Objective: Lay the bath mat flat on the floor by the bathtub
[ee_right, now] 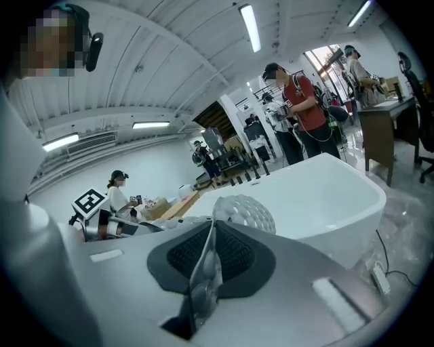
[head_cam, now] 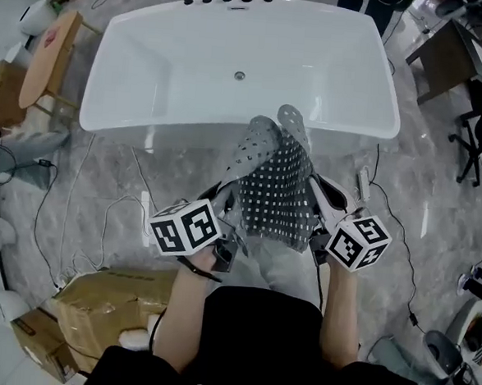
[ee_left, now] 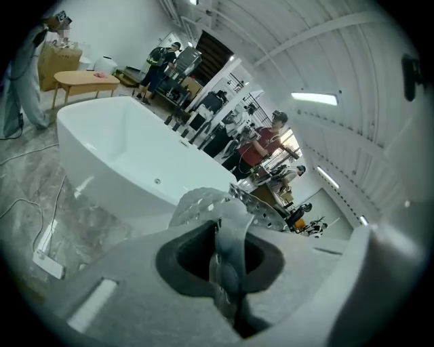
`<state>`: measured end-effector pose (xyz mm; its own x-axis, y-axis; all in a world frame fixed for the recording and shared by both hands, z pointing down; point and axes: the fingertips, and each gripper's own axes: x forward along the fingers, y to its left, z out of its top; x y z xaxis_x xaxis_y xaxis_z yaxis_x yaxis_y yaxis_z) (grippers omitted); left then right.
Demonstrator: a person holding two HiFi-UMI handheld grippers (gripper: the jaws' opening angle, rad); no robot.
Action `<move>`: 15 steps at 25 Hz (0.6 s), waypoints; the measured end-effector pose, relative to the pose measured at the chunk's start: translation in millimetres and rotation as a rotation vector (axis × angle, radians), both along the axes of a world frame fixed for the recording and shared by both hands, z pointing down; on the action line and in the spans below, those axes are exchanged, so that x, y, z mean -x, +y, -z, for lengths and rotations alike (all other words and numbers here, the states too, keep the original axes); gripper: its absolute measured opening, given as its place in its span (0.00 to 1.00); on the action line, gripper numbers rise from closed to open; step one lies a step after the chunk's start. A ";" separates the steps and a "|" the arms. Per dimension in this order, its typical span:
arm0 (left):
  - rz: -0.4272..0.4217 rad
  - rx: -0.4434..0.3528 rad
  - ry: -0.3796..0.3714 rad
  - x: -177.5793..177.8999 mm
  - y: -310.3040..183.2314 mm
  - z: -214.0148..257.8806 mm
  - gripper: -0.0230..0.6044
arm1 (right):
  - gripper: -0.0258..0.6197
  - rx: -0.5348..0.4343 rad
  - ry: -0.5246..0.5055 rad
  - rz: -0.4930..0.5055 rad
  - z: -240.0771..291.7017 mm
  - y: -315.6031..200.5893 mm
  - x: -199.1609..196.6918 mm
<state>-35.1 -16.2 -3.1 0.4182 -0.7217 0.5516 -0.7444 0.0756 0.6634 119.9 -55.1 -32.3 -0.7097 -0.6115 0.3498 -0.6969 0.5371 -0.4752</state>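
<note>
While the bath mat [head_cam: 276, 182] is held in the air over the floor [head_cam: 102, 178], just in front of the bathtub [head_cam: 151, 66], it is shown in the head view gripped at its near edge by the left gripper [head_cam: 227, 196] and the right gripper [head_cam: 319, 193]. One corner is taken at each side, presumably so that it can be spread and lowered flat. It is seen as a grey, floppy sheet dotted with pale squares, its far end curled over.

In the left gripper view, the jaws are seen clamped on a crumpled edge of the mat, with perforated folds rising beyond.

In the right gripper view, the jaws are pressed nearly together on a thin translucent edge, and a dimpled bulge of mat is seen ahead.
</note>
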 end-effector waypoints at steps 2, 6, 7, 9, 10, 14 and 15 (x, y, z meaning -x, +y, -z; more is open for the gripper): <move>0.014 0.039 -0.009 9.7 4.8 -10.9 0.07 | 0.08 0.033 -0.005 0.000 -11.7 2.1 5.3; 0.032 0.098 -0.017 32.7 22.0 -30.0 0.07 | 0.08 0.095 -0.006 0.007 -35.5 14.3 23.4; 0.028 0.105 -0.026 37.5 23.4 -33.5 0.07 | 0.08 0.104 -0.010 0.005 -40.0 14.4 27.3; 0.012 0.120 -0.048 44.3 26.9 -41.2 0.07 | 0.08 0.121 -0.017 -0.006 -49.0 14.2 31.7; 0.005 0.130 -0.055 46.9 29.9 -46.2 0.07 | 0.08 0.129 -0.017 -0.014 -54.1 14.5 32.6; -0.013 0.162 -0.065 57.7 37.5 -69.0 0.07 | 0.08 0.156 -0.008 -0.049 -77.9 13.3 33.7; -0.019 0.169 -0.069 59.7 38.0 -75.0 0.07 | 0.08 0.164 -0.007 -0.058 -84.1 12.9 33.4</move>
<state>-94.8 21.9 71.9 0.3882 -0.6087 0.6919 -0.7901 0.1666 0.5899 86.5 -42.3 51.8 -0.6775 -0.5871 0.4430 -0.7209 0.4108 -0.5581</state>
